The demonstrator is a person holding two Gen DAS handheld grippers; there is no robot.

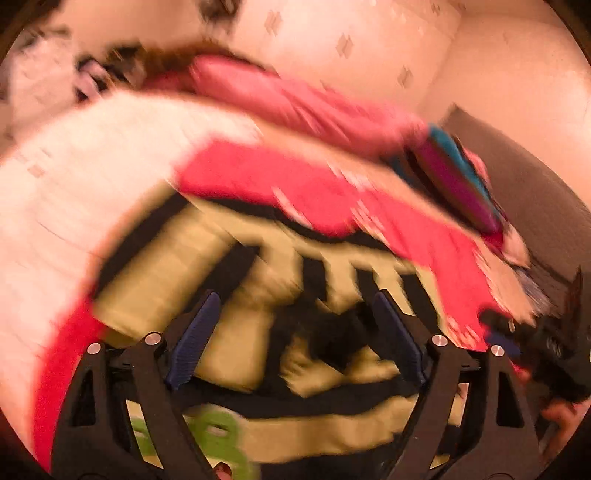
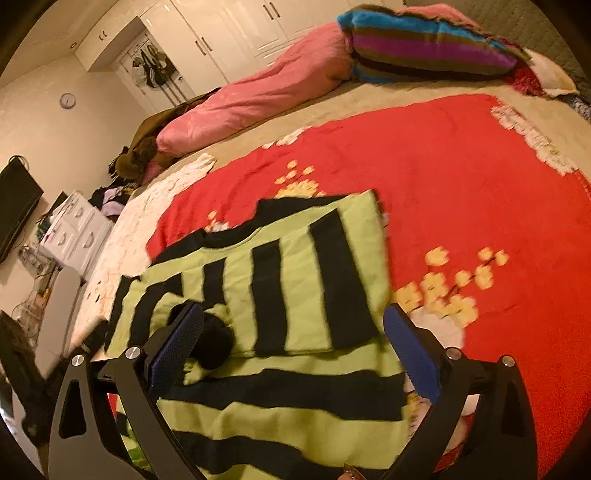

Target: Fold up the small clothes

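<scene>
Striped green-and-black garment (image 2: 280, 295) lay partly folded on the red blanket (image 2: 461, 177), near the bed's (image 2: 351, 92) near edge. My left gripper (image 1: 295, 325) and right gripper (image 2: 291, 343) both stood wide apart above it, pads pressing nothing.

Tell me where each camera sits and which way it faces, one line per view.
Left wrist: on the left hand-held gripper, angled down at the striped garment; its open fingers and a hand show.
Right wrist: on the right hand-held gripper, angled down across the bed at the wardrobe; its open fingers show.
Shared: garment, red blanket, pink quilt.
</scene>
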